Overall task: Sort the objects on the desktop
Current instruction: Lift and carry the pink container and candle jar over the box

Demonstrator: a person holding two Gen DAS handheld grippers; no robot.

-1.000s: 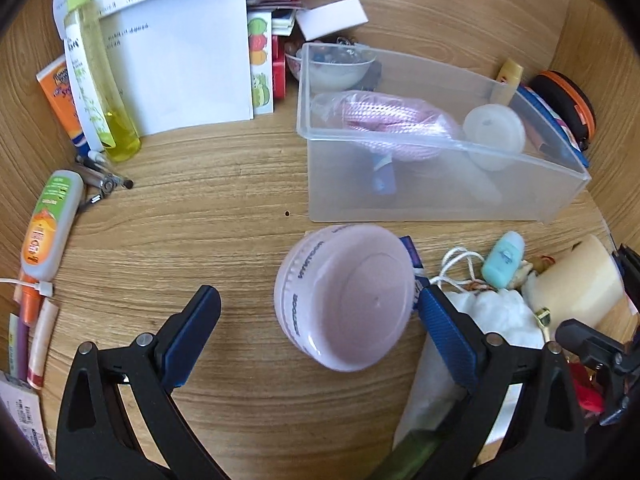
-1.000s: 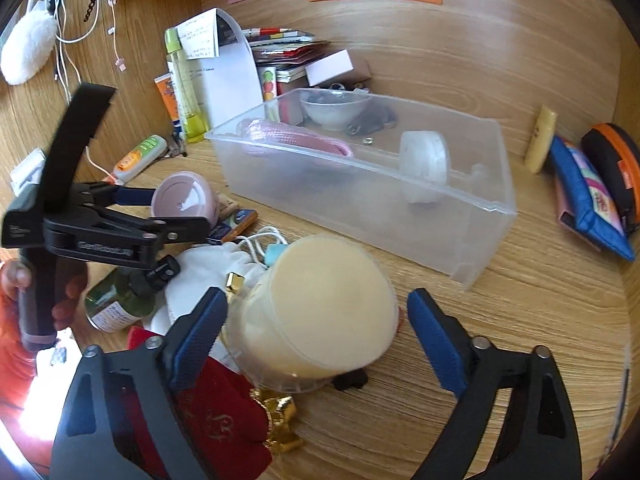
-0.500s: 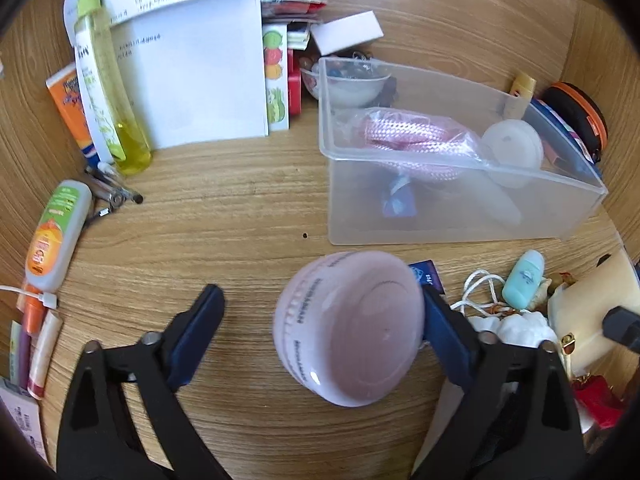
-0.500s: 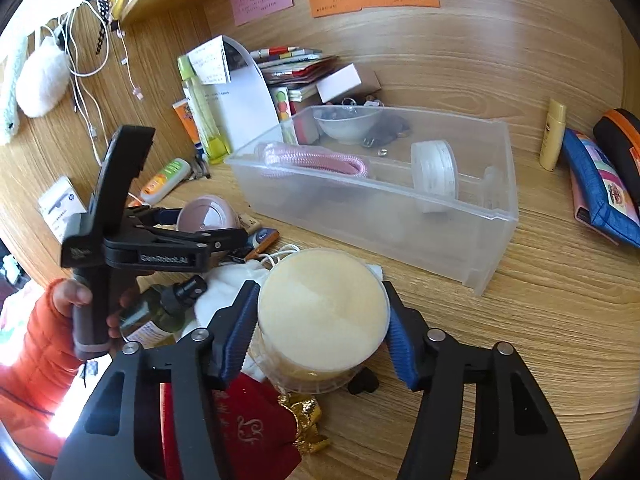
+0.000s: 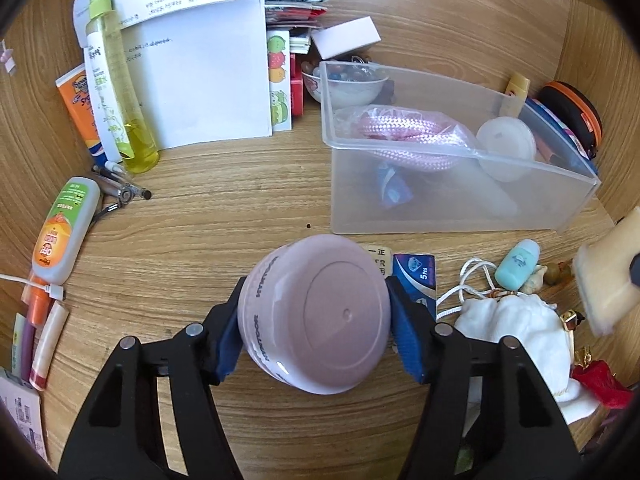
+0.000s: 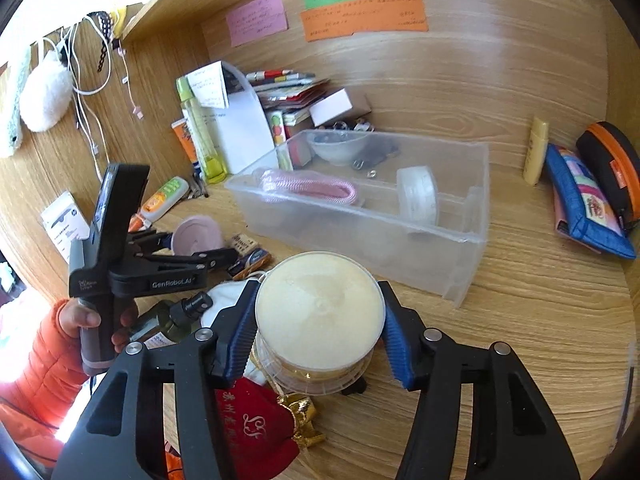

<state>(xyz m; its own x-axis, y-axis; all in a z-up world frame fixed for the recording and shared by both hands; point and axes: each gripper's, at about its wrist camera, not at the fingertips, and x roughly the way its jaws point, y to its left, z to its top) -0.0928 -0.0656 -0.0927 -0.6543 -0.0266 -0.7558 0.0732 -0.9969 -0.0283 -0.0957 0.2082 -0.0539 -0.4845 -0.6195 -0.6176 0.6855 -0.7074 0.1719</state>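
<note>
On a cluttered wooden desk (image 5: 224, 208), both handheld grippers are clamping round containers at once. The left gripper (image 5: 314, 316) is pinching a pink jar (image 5: 316, 312) between its blue pads, its jaws having just been closing onto the jar's sides; the jar is tilting, its flat face turned toward the camera. The right gripper (image 6: 320, 328) is gripping a cream-lidded clear tub (image 6: 318, 320) the same way, pads pressing on both flanks of the lid.

The left wrist view is looking down on ground the other camera barely catches — an orange-labelled white bottle (image 5: 64, 232) lying at the desk's left edge, a tall yellow spray bottle (image 5: 116, 80) standing against white papers (image 5: 200, 80), a small teal bottle (image 5: 518, 262) beside a white drawstring pouch (image 5: 516, 328), and a blue sachet (image 5: 416, 276) just behind the jar. Here the tub is showing only as a blurred cream shape at the right margin.

The right wrist view is taking in the wider scene — a hand (image 6: 96, 320) in an orange sleeve holding the left gripper's black handle, sticky notes (image 6: 360, 16) on the back panel, cables (image 6: 88, 92) hanging at left, a blue pouch (image 6: 584, 204) and an orange-trimmed case (image 6: 612, 168) at far right, a red bag (image 6: 256, 424) under the tub.

Both cameras are showing the clear plastic bin (image 6: 472, 240) near the middle of the desk, holding pink rope (image 6: 308, 188) and a roll of tape (image 6: 418, 196); neither container is in it.
</note>
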